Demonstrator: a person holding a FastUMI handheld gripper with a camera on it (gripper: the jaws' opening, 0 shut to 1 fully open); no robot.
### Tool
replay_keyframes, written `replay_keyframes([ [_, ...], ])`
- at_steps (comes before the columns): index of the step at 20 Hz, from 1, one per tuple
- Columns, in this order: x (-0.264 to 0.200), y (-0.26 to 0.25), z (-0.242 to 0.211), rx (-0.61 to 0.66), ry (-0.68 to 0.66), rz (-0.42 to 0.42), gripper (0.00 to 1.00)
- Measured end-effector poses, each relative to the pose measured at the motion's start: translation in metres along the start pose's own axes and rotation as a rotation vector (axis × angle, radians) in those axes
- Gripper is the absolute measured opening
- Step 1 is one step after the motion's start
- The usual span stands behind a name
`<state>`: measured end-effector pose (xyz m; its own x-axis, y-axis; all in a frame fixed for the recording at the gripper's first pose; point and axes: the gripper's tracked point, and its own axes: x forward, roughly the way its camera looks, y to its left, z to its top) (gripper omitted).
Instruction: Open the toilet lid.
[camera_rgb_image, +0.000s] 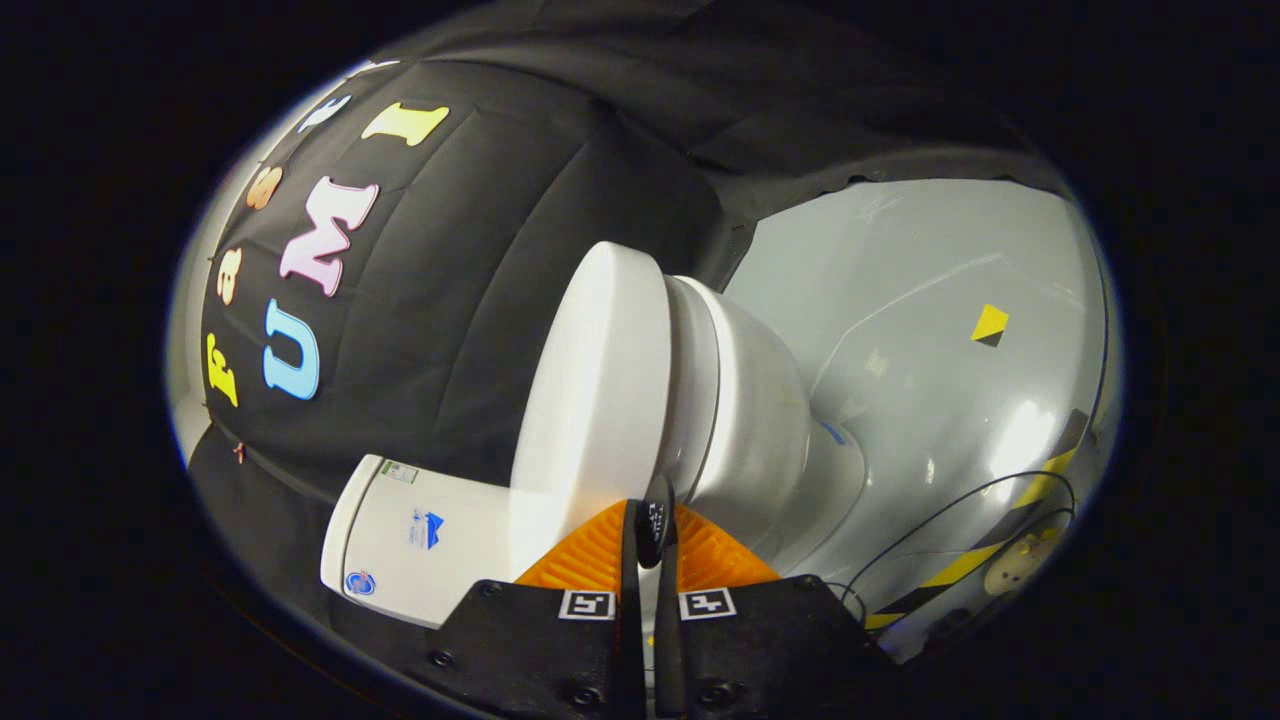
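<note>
just ahead of the gripper (648, 540) stands a white toilet (745, 420), and the whole view is turned on its side, so the toilet seems to lie across the picture. the lid (595, 400) is a broad white oval disc. it lies flat against the seat (690, 390) and the bowl, so it is closed. the two fingers (595, 555) are pressed close together, with only a thin dark gap between them. a small dark thing (655, 520) stands in this gap at the tips, but i cannot tell what it is, nor if the fingers squeeze it. the tips are right at the edge of the lid, near the place where lid and seat meet; whether they touch it i cannot tell. beside the lid, on the side away from the bowl, is the white tank (415, 540) with small stickers on it. beyond the toilet hangs the black cloth wall (480, 260). on the other side is the shiny grey floor (930, 330). on the floor there is a small yellow and black mark (990, 325), a yellow and black striped tape (960, 565), thin black cables (960, 500) and a small pale toy (1020, 565) near the tape.
</note>
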<state>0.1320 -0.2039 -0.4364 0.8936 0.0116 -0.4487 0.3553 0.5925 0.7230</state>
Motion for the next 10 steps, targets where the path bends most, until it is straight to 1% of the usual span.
replay_keyframes([
  [5,-0.015,0.033,0.012,-0.169,-0.02,-0.032,0.09],
  [8,-0.031,0.068,0.019,-0.288,-0.049,-0.054,0.09],
  [10,-0.04,0.102,0.022,-0.379,-0.072,-0.058,0.09],
])
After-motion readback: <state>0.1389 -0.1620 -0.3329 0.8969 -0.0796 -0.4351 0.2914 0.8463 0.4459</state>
